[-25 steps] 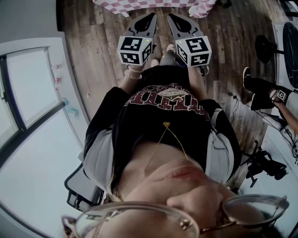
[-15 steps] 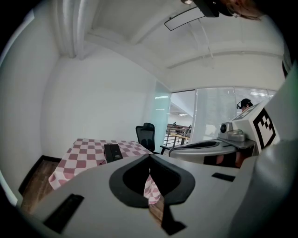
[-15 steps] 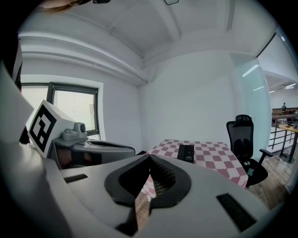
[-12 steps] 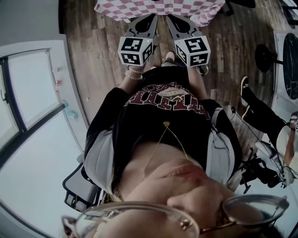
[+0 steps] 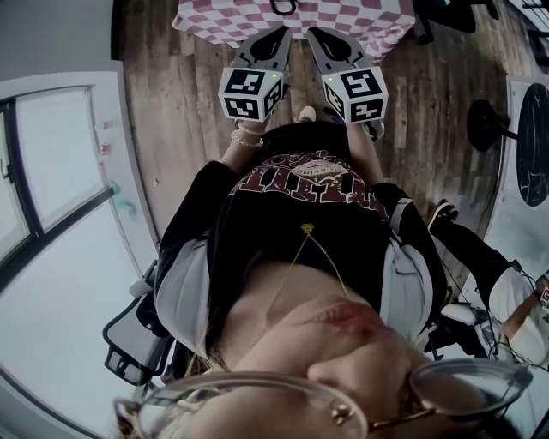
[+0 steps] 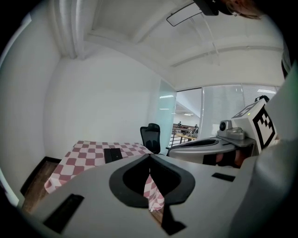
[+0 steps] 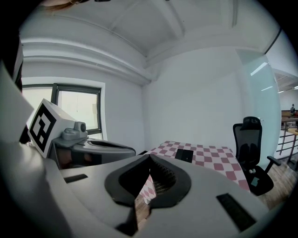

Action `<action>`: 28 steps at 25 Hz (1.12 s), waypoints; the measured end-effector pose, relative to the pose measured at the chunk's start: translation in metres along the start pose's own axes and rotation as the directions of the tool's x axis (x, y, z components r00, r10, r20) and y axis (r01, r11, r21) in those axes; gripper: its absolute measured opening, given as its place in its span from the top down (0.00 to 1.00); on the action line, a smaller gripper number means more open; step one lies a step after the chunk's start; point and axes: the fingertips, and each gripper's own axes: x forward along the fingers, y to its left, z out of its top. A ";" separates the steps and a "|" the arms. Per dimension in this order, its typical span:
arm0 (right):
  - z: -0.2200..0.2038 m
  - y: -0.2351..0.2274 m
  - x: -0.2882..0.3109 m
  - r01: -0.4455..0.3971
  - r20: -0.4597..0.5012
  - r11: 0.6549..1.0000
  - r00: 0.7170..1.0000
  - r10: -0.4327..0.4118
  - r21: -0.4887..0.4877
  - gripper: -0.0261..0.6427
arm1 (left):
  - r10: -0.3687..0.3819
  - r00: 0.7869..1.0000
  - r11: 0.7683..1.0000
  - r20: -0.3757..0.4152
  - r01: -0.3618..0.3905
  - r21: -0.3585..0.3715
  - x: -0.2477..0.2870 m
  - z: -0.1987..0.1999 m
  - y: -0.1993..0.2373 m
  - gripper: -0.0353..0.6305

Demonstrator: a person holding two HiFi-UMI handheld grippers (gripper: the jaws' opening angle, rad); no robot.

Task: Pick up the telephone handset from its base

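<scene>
A table with a pink-and-white checked cloth [image 5: 343, 17] stands ahead of me on the wooden floor. A flat dark object [image 6: 113, 155] lies on it, also in the right gripper view [image 7: 185, 155]; it is too small to tell whether it is the telephone. My left gripper [image 5: 279, 34] and right gripper [image 5: 316, 34] are held side by side in front of my body, pointing at the table and short of its edge. In the left gripper view the left gripper [image 6: 149, 155] has its tips together, empty. The right gripper [image 7: 150, 160] looks the same, tips meeting, nothing held.
A black office chair [image 6: 150, 135] stands beyond the table, seen also in the right gripper view [image 7: 251, 148]. Another person's leg [image 5: 463, 240] and a round stool base [image 5: 489, 116] are at my right. A second chair [image 5: 129, 343] is behind me on the left, by white window walls.
The checked table has come closer at the top of the head view. Both grippers keep their pose in front of me. The other person at the right has shifted down the picture.
</scene>
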 end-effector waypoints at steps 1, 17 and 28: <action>0.000 -0.005 0.001 -0.008 0.001 1.000 1.000 0.008 0.008 0.93 | 0.004 1.000 1.000 -0.001 -0.004 -0.001 0.005 0.000 0.000 0.93; -0.010 -0.055 0.009 -0.062 -0.027 0.998 0.998 0.061 -0.012 0.93 | 0.042 0.999 0.999 -0.024 -0.042 -0.016 0.055 -0.004 -0.011 0.93; -0.007 -0.075 0.029 -0.045 -0.021 0.999 0.999 0.045 0.025 0.93 | 0.021 0.999 0.999 -0.035 -0.022 -0.038 0.081 0.001 0.007 0.93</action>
